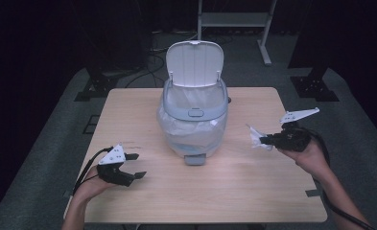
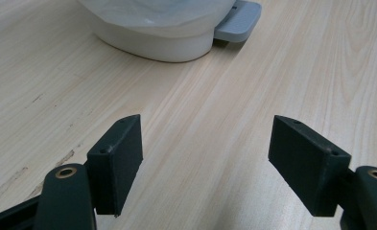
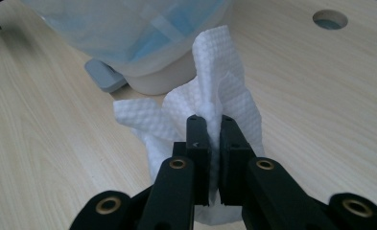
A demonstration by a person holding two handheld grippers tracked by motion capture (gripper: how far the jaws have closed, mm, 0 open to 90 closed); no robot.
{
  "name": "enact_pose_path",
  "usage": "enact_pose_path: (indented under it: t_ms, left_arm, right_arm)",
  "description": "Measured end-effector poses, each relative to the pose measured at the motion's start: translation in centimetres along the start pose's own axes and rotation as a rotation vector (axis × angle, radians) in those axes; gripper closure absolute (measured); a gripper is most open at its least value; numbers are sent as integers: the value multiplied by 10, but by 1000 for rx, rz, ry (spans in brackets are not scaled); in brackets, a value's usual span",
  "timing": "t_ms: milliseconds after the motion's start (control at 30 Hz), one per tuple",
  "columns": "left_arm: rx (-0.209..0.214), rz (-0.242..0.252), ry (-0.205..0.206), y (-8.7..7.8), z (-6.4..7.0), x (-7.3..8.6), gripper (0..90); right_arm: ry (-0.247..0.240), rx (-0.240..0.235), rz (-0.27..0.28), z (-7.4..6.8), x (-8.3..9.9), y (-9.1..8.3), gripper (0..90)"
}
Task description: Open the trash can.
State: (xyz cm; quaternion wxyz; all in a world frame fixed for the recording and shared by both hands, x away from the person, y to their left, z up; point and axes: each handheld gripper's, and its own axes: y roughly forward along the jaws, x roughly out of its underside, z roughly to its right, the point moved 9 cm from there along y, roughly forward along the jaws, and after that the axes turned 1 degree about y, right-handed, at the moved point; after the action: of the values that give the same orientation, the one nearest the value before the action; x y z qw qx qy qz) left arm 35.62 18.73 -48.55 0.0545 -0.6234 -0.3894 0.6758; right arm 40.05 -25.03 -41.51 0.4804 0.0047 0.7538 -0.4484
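- Dark walls and grey carpet surround a pale wooden desk [image 1: 234, 187].
- At twelve o'clock on it stands a white pedal bin [image 1: 194, 120], plastic-lined, lid up.
- At three o'clock, the right gripper [image 3: 214, 143] has its fingers clenched on a crumpled white paper towel [image 3: 215, 91].
- At eight o'clock, the left gripper [image 2: 205, 163] rests with fingers spread, grasping nothing.

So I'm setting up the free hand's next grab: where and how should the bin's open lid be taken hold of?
Grip the free front edge of the lid, at the top, farthest from its hinge. It stands upright behind the bin, so that thin edge offers two flat faces. The left gripper, jaws wide open, would probably come from above, one jaw on each face.
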Motion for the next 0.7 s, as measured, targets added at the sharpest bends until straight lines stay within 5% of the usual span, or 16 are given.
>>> enact_pose_path:
  t_ms: [700]
  left_arm:
    - [-3, -3, -4, 2, 2, 3, 253]
  right_arm:
    - [-84, -31, 71, -26, -71, -43, 849]
